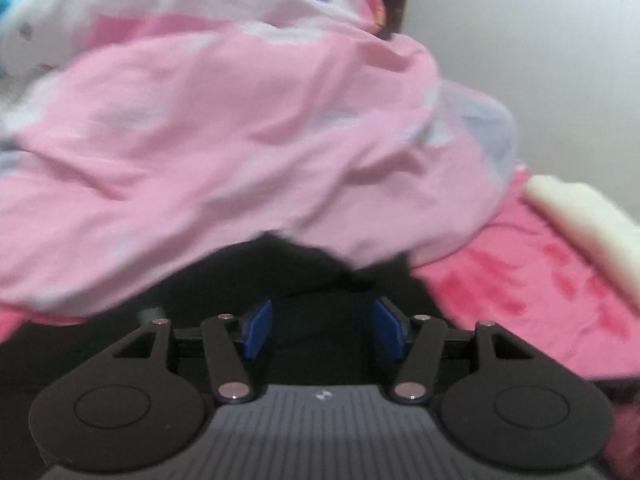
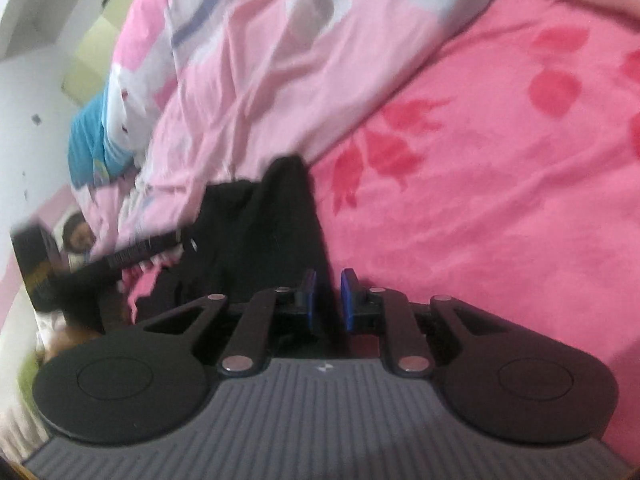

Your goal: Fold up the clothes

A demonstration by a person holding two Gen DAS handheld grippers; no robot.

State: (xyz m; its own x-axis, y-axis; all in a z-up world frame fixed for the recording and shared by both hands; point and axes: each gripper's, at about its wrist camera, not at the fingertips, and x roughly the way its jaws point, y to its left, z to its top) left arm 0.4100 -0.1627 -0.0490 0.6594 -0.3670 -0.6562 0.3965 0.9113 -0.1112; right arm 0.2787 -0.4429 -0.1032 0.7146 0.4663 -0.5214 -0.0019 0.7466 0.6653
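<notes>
Left gripper (image 1: 322, 330) released over black garment (image 1: 320, 272); right gripper (image 2: 329, 300) pinching garment edge, pink bedsheet (image 2: 500, 200) clear alongside

A bedroom in a home is showing here. A bed is lying under a bright pink sheet printed with darker red flowers (image 2: 500, 168), and a rumpled pale pink quilt with white and blue patches (image 1: 224, 140) is heaping across it. A cream pillow (image 1: 580, 216) is resting at the bed's edge against a plain white wall (image 1: 540, 60).

Left gripper (image 1: 322, 330) jaws apart over black garment (image 1: 320, 276), pink quilt (image 1: 224, 152) beyond, pink sheet (image 1: 540, 292) right
</notes>
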